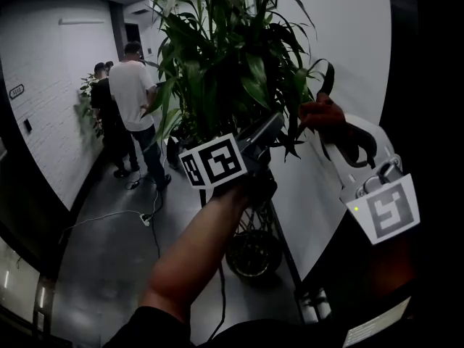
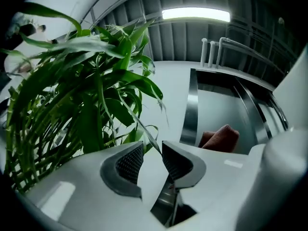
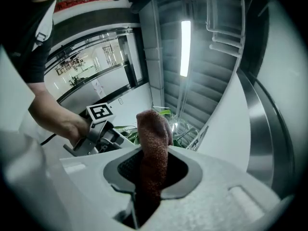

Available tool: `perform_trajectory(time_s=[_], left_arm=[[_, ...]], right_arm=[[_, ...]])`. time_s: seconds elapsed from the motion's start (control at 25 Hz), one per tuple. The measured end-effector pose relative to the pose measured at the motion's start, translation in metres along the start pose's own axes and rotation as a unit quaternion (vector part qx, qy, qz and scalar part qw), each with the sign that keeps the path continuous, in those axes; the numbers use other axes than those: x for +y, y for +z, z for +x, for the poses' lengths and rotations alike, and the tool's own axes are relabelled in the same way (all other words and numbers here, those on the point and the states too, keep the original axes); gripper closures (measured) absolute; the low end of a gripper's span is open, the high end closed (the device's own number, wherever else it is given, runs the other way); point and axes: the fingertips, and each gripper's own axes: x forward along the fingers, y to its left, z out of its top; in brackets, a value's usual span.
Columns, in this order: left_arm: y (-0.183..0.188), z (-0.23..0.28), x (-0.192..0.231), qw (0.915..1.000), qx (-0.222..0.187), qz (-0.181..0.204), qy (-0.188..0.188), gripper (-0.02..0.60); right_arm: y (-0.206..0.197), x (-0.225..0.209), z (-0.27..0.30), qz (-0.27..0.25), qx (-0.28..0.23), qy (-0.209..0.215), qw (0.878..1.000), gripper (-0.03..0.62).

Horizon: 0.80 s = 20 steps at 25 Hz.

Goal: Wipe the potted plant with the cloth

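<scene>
Rust-red cloth sits clamped in the right gripper beside the potted plant, while the left gripper stands unclenched, a thin leaf reaching between its jaws.

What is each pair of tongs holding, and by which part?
Right tongs pinch the reddish cloth by its lower part. Left tongs, open, hold nothing; a plant leaf reaches their gap.

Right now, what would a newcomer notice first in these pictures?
The tall leafy potted plant fills the middle of the head view. At its right edge the right tongs clamp a reddish-brown cloth, while the left tongs stand open close to it. People stand in the background at left.
</scene>
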Motion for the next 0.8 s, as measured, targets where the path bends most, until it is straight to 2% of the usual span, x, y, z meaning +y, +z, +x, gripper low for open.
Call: perform_trajectory(time_s=[0.08,0.16,0.2,0.36,0.52,0.64,0.72,0.8], left_arm=[[-0.001,0.005,0.003,1.0,-0.006,0.004,0.004,0.459],[0.0,0.008,0.004,0.9995,-0.009,0.026,0.013,0.507],[-0.001,0.008,0.005,0.9992,-0.007,0.037,0.015,0.559],[-0.012,0.002,0.016,0.9981,0.005,0.05,0.035,0.563],[-0.021,-0.018,0.034,0.9971,0.012,0.049,0.057,0.563],[-0.021,-0.035,0.04,0.9951,0.013,0.064,0.074,0.563],[-0.02,-0.043,0.045,0.992,0.015,0.087,0.091,0.563],[-0.024,-0.048,0.048,0.9907,0.023,0.092,0.098,0.563]], right_arm=[[-0.005,-0.004,0.005,-0.009,0.008,0.009,1.0,0.531],[-0.016,-0.005,0.015,-0.023,0.021,0.025,0.999,0.531],[-0.022,-0.004,0.02,-0.031,0.024,0.035,0.999,0.531],[-0.023,0.015,0.042,-0.085,0.042,0.075,0.993,0.53],[-0.035,0.055,0.073,-0.189,0.064,0.117,0.973,0.531],[-0.037,0.073,0.1,-0.267,0.061,0.12,0.954,0.531],[-0.033,0.074,0.122,-0.288,0.053,0.112,0.95,0.531],[-0.031,0.065,0.146,-0.297,0.055,0.101,0.948,0.531]])
